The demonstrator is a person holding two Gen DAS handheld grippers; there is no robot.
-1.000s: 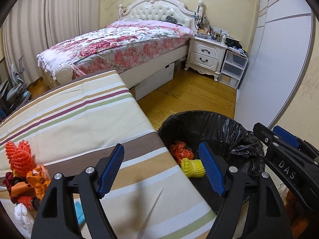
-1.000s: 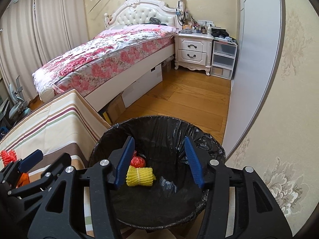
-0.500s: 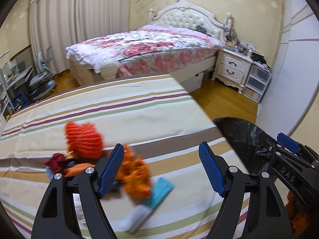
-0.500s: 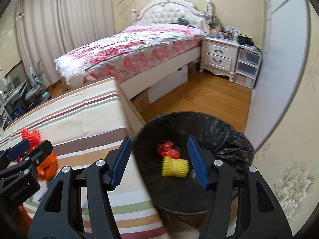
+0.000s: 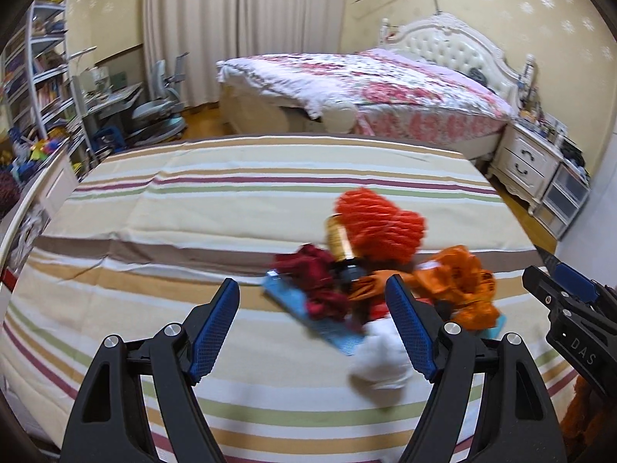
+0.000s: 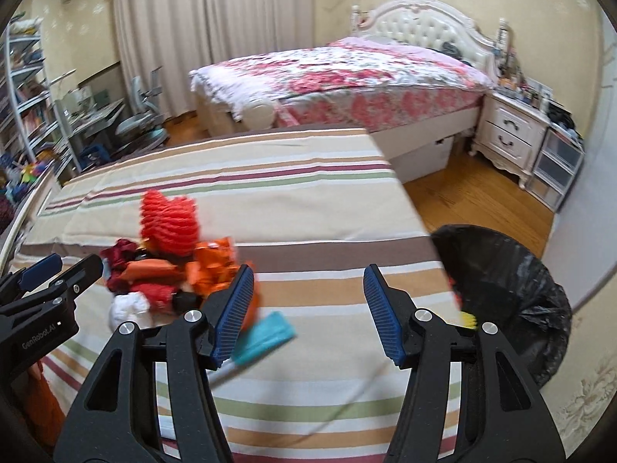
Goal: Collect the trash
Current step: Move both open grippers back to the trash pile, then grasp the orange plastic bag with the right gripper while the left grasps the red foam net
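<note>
A pile of trash lies on the striped table [image 5: 193, 208]: red foam net [image 5: 380, 225], dark red wad [image 5: 316, 281], orange bag [image 5: 459, 289], blue packet [image 5: 308, 316], white tissue [image 5: 380, 362]. My left gripper [image 5: 314, 332] is open and empty, just short of the pile. My right gripper [image 6: 308, 312] is open and empty over the table, with the pile [image 6: 169, 262] to its left. The black-lined trash bin [image 6: 509, 285] stands off the table's right edge and holds a yellow net [image 6: 469, 320].
A floral bed [image 5: 366, 88] and white nightstand [image 5: 528, 162] stand behind the table. A desk, chair and shelves [image 5: 115, 115] are at the far left. Wooden floor [image 6: 482, 208] lies between table, bed and bin.
Both grippers have swung left, from over the bin to the table. The trash pile now sits close in front of the left gripper. Both stay open.
</note>
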